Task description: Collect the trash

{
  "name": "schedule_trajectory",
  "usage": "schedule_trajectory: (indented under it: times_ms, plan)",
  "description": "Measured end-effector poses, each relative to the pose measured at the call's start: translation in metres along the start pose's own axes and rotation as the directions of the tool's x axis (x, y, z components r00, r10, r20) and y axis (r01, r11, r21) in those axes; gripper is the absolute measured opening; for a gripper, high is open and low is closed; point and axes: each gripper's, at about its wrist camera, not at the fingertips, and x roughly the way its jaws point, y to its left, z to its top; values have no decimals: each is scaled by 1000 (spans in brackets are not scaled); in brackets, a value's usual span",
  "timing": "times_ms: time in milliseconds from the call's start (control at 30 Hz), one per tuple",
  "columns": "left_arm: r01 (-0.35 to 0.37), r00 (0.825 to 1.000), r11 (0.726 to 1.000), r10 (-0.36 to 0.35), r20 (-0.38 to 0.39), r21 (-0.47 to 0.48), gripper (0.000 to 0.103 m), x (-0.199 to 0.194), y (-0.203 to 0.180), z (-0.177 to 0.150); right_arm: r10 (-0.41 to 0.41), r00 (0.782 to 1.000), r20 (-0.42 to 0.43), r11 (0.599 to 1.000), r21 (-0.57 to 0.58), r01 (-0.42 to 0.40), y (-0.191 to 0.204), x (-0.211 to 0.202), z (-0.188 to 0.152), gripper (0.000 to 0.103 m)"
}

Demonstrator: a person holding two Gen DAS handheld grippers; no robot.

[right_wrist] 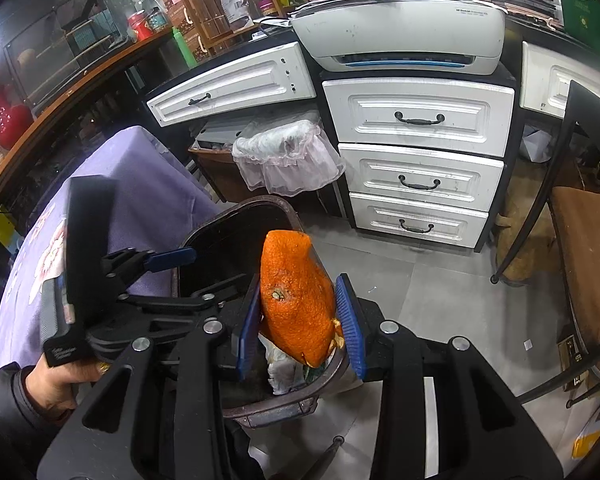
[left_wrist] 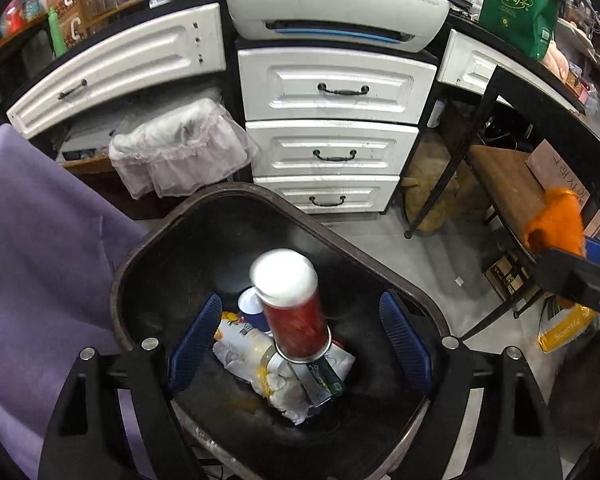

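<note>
My left gripper [left_wrist: 300, 344] hangs above the dark trash bin [left_wrist: 148, 256], fingers spread wide and empty — the red chip canister [left_wrist: 296, 312] is blurred between them, touching neither, over crumpled wrappers [left_wrist: 260, 364] at the bottom. My right gripper [right_wrist: 300, 320] pinches an orange peel [right_wrist: 296, 300] between narrowed pads, just above the bin's near rim — placed, I judge, for dropping it in.

Left claw [left_wrist: 300, 344] spread wide, right claw [right_wrist: 302, 320] clamped shut
</note>
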Motion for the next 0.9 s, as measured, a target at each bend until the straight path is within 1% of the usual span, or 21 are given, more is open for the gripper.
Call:
schedule_trajectory:
  times_ms: [100, 200, 267, 367, 467, 567, 633, 733, 767, 800, 867, 900]
  plan:
    - [-15, 1000, 1000, 15, 25, -4, 80, -12, 1, -3, 3, 1000, -4, 1000, -2, -3, 1, 2, 0, 37]
    - [-18, 997, 1000, 20, 72, -24, 83, -31, 2, -5, 6, 1000, -7, 1000, -6, -6, 4, 5, 0, 37]
    - [-36, 994, 999, 40, 101, -36, 84, -45, 4, -6, 15, 1000, -16, 1000, -9, -15, 6, 10, -1, 37]
    - [-44, 988, 997, 52, 143, -59, 85, -65, 7, -6, 35, 999, -42, 999, -16, -35, 9, 20, -3, 37]
    - [-46, 979, 996, 61, 195, -80, 85, -88, 10, -7, 50, 997, -65, 998, -20, -52, 15, 31, -5, 37]
    - [-46, 965, 994, 69, 251, -97, 88, -111, 12, -7, 73, 990, -118, 996, -41, -79, 26, 52, -9, 38]
    - [-46, 957, 993, 76, 279, -110, 90, -123, 13, -7, 71, 986, -147, 995, -60, -81, 35, 67, -12, 38]
    - [-26, 948, 990, 69, 311, -141, 92, -141, 16, -9, 71, 980, -188, 992, -88, -89, 46, 87, -18, 39]
    - [-22, 945, 989, 69, 321, -149, 92, -145, 18, -10, 71, 976, -204, 991, -94, -92, 48, 94, -19, 43]
    - [-23, 942, 988, 72, 326, -152, 93, -148, 19, -12, 67, 973, -221, 991, -100, -90, 51, 102, -21, 51]
    - [-41, 936, 987, 92, 339, -155, 94, -155, 21, -15, 48, 971, -235, 993, -98, -73, 54, 111, -23, 63]
    - [-48, 934, 987, 99, 343, -156, 94, -159, 22, -18, 51, 970, -237, 993, -94, -76, 55, 113, -24, 63]
